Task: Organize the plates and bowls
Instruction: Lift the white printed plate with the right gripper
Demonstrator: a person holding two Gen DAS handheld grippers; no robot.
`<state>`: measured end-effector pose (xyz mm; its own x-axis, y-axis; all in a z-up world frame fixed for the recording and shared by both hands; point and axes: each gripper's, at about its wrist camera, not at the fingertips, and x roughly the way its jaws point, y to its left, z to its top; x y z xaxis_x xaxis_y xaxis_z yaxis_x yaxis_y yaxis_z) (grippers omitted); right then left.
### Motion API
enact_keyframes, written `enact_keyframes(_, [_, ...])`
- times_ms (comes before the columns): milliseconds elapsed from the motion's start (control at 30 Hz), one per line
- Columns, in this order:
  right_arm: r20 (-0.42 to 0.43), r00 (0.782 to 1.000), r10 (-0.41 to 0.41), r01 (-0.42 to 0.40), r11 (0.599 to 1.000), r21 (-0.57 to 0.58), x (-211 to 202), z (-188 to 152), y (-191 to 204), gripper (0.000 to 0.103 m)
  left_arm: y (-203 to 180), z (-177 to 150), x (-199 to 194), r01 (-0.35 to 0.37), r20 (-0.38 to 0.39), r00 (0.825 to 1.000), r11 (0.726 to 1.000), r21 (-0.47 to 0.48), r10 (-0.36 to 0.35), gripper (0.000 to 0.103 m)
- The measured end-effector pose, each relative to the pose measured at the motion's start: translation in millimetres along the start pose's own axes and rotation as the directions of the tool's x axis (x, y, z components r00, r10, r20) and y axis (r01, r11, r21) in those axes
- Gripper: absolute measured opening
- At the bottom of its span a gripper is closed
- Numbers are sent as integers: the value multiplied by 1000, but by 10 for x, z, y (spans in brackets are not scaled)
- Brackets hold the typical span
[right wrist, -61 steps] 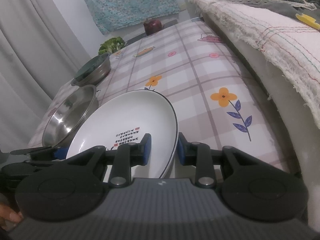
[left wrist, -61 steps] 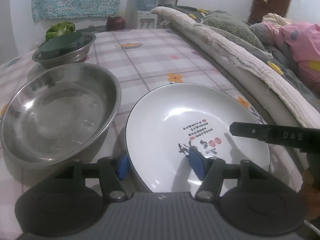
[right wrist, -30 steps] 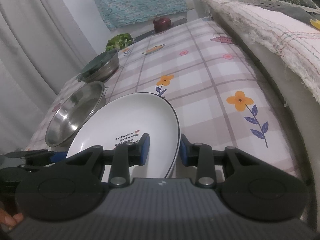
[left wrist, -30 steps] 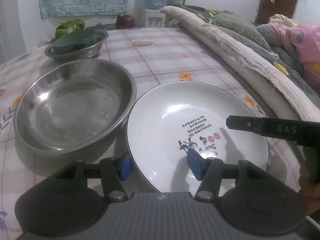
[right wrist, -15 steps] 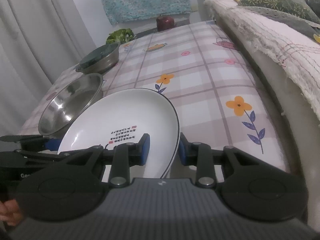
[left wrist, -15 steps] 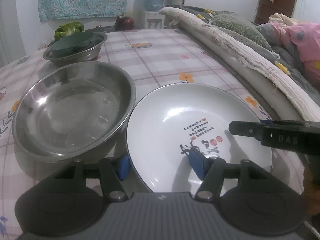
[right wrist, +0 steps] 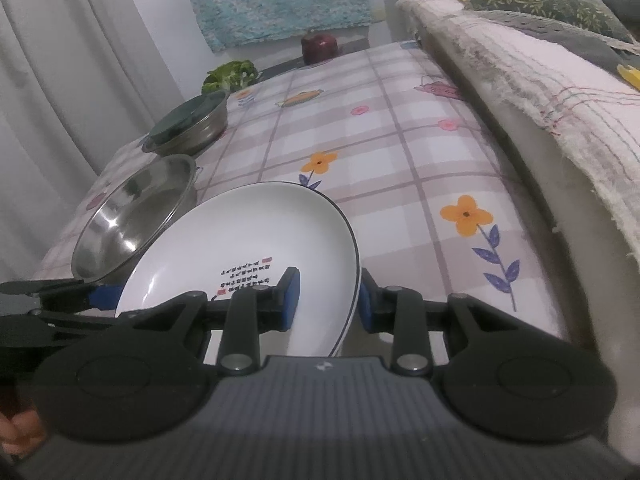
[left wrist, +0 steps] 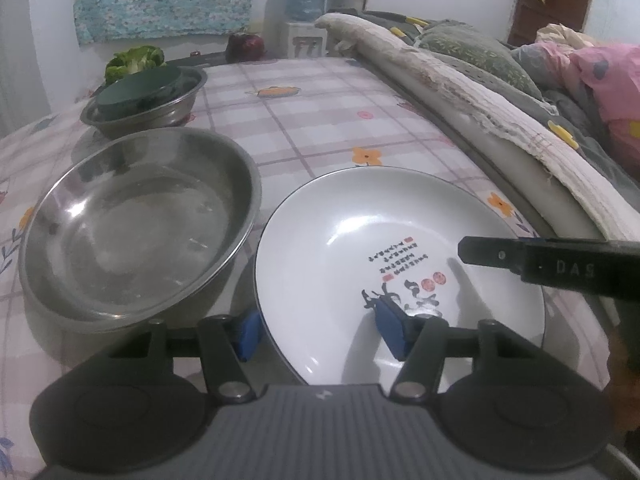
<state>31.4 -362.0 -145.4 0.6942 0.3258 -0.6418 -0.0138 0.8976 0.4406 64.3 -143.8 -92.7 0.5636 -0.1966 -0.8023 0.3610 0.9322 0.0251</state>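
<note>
A white plate (left wrist: 380, 240) with black and red print is held tilted above the checked tablecloth, and it also shows in the right wrist view (right wrist: 248, 248). My left gripper (left wrist: 320, 332) straddles its near rim with the jaws wide, one pad inside and one outside. My right gripper (right wrist: 326, 300) is closed on its right rim, and its finger (left wrist: 532, 258) reaches over the plate in the left wrist view. A large steel bowl (left wrist: 132, 224) sits just left of the plate (right wrist: 132, 216). A smaller steel bowl holding a green bowl (left wrist: 148, 96) stands farther back (right wrist: 188, 124).
Broccoli (left wrist: 134, 58) and a dark red vegetable (left wrist: 246, 46) lie at the table's far end. A rolled quilt (left wrist: 480, 104) and bedding run along the right side (right wrist: 540, 80). A curtain (right wrist: 60, 80) hangs on the left.
The plate and both grippers have shifted slightly; the large steel bowl sits a little closer and lower in the left view. The grips are unchanged.
</note>
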Motion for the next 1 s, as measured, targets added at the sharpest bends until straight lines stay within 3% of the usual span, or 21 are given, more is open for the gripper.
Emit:
enact_keyframes(500, [33, 998, -45, 48, 996, -74, 39, -65, 82, 29, -20, -33, 0, -16, 29, 999, 1000, 2, 16, 62])
enact_keyframes(1000, [-5, 997, -78, 78, 997, -17, 3, 20, 95, 30, -11, 122, -54, -14, -7, 1000, 999, -38, 14, 58])
